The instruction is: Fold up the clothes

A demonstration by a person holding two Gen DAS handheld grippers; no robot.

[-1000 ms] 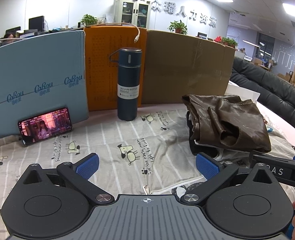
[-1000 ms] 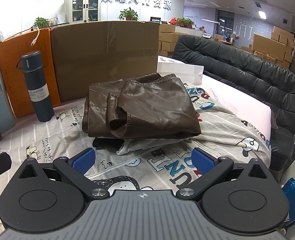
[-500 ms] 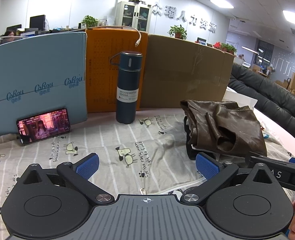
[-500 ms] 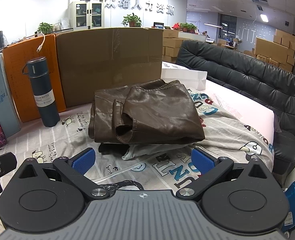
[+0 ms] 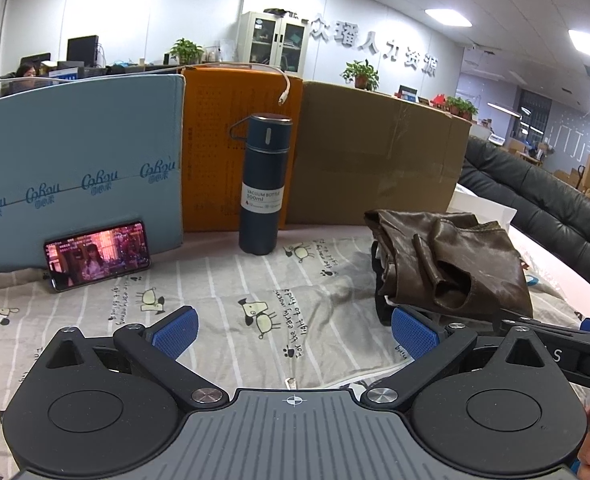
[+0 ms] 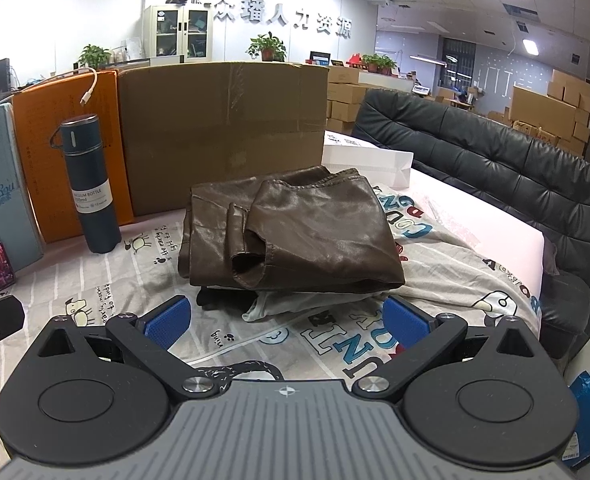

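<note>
Both grippers, left gripper and right gripper, have jaws apart, holding nothing. Brown jacket sits folded on other clothes near the bed's far edge. I'd pinch two corners evenly, not the middle.

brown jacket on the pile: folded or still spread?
Folded. The brown jacket lies as a compact bundle atop other clothes, a sleeve tucked across it.

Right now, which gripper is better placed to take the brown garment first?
Likely the right gripper: the brown garment lies straight ahead of its open jaws. For the left gripper, also open, the garment sits off to its right.
</note>
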